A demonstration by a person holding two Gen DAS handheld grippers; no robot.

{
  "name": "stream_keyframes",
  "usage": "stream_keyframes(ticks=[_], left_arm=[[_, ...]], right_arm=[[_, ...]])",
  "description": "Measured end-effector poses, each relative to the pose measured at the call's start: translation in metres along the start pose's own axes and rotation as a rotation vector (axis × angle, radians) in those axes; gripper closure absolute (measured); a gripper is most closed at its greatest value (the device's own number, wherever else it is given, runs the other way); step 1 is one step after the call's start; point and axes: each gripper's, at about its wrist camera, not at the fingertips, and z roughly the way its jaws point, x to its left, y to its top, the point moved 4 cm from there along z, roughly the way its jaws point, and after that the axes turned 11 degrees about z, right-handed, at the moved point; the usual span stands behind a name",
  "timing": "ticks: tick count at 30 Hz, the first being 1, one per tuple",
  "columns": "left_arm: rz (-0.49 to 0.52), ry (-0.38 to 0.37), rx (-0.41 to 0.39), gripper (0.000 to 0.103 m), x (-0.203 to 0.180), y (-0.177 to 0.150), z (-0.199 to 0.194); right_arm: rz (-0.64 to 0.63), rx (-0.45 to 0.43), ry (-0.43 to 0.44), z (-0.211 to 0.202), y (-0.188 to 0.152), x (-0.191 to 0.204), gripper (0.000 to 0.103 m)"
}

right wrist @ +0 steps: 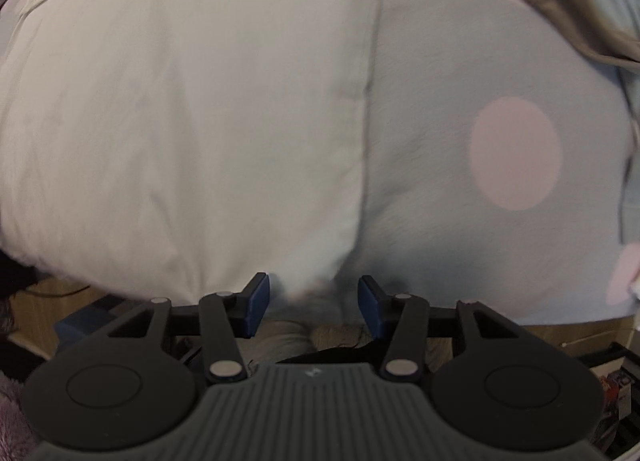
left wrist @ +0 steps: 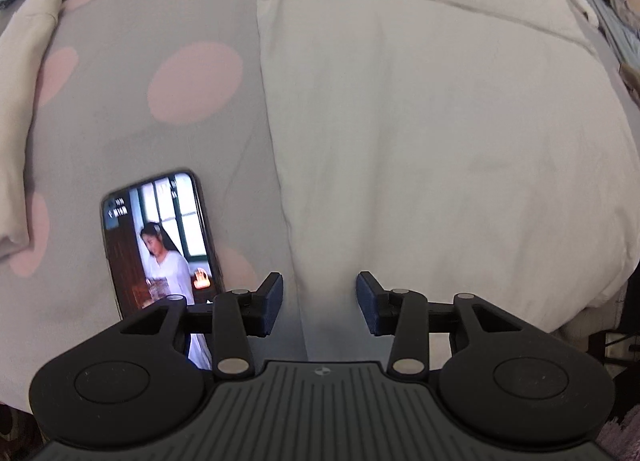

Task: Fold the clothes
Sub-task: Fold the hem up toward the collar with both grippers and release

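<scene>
Phone [left wrist: 160, 245] on pink-dotted bedsheet [left wrist: 120, 121].

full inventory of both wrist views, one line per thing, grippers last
Cream cotton garment: one, cream, spread flat on the bed, between both grippers.
Grey bedsheet with pink dots: one, grey and pink, under everything.
Black smartphone with lit screen: one, black, on the sheet left of the garment.
Folded cream cloth: one, cream, left edge.
Brown fabric piece: one, brown, top right.
Left gripper: black, blue pads, open over the garment's left edge.
Right gripper: same, open over its right edge.
</scene>
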Motion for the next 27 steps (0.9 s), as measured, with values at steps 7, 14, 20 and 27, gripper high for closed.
stream_keyframes(ticks=[7,14,20,27], left_arm=[[0.117,0.007,0.010,0.091,-0.020,0.005,0.002],[0.102,-0.059,-0.037,0.102,-0.015,0.013,-0.023],[0.093,-0.088,-0.137,0.102,-0.001,0.031,-0.065],[0.101,0.006,-0.192,0.102,0.016,0.067,-0.092]], right_arm=[[-0.095,-0.051,-0.022,-0.002,0.001,0.021,0.083],[-0.115,-0.104,0.043,-0.033,0.000,0.036,0.094],[-0.110,-0.171,0.097,-0.077,0.011,0.035,0.096],[-0.037,-0.312,0.118,-0.101,0.075,0.024,0.096]])
